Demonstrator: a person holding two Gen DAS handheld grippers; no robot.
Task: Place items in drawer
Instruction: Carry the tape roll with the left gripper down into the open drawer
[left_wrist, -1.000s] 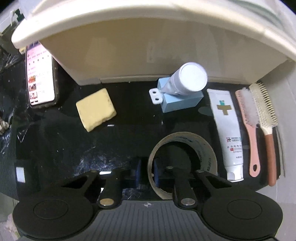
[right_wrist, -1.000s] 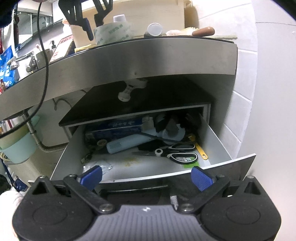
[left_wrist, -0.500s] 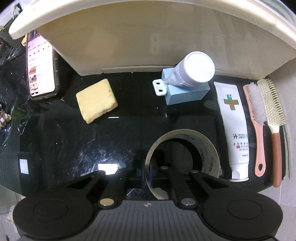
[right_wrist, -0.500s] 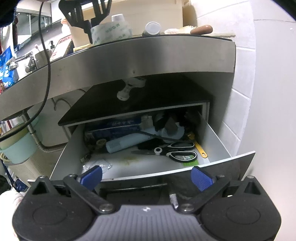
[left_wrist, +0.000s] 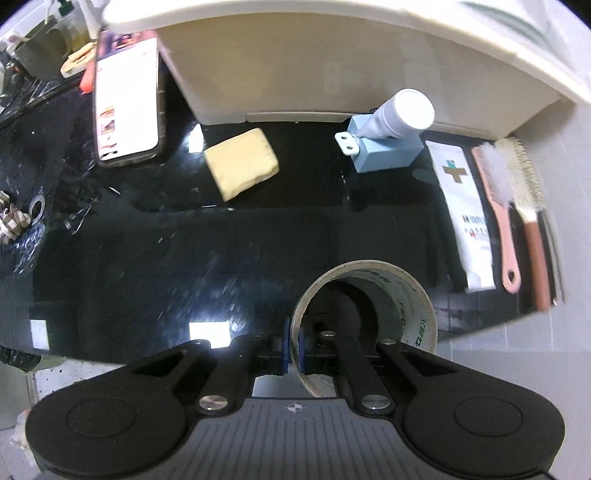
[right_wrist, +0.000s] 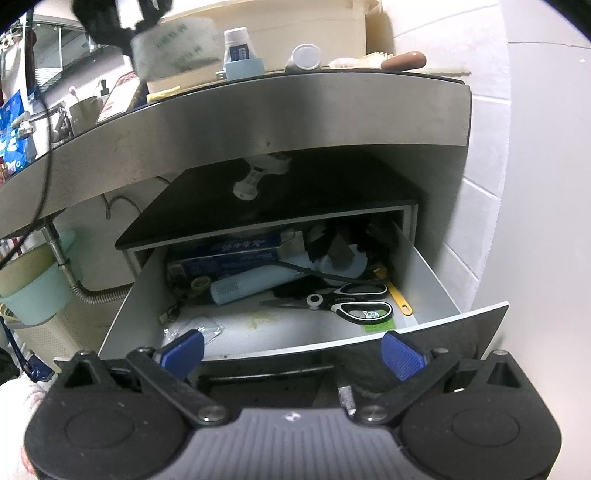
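**Tape roll lifted, drawer waiting below**

The left tongs (left_wrist: 291, 350) are clenched on the wall of the tape roll (left_wrist: 364, 325), one blue pad outside the ring and one inside, so the roll hangs off to the right of the pinch and not centred on it. In the right wrist view the same roll (right_wrist: 173, 48) shows, blurred, above the edge of the table (right_wrist: 295, 107), so I judge it to be clear of the surface and in carry. The right tongs (right_wrist: 291, 354) are spread wide and hold nothing, sitting just in front of the drawer (right_wrist: 424, 269), which stands pulled out beneath the table.

To do this step well, keep the pinch firm: a thin ring wall gripped off-centre will want to swing or twist. Bring the roll out past the table's front lip before lowering, since the drawer sits under an overhang. Aim for the bare white floor at the drawer's front left, away from the scissors (right_wrist: 351, 302) and the light blue tube (right_wrist: 255, 284), and release only when the roll is low over it. Hold the right tongs back so the two do not meet.

The sponge (left_wrist: 240, 166), toothpaste tube (left_wrist: 465, 206) and two brushes (left_wrist: 517, 206) lie on the table, well apart from both tongs.
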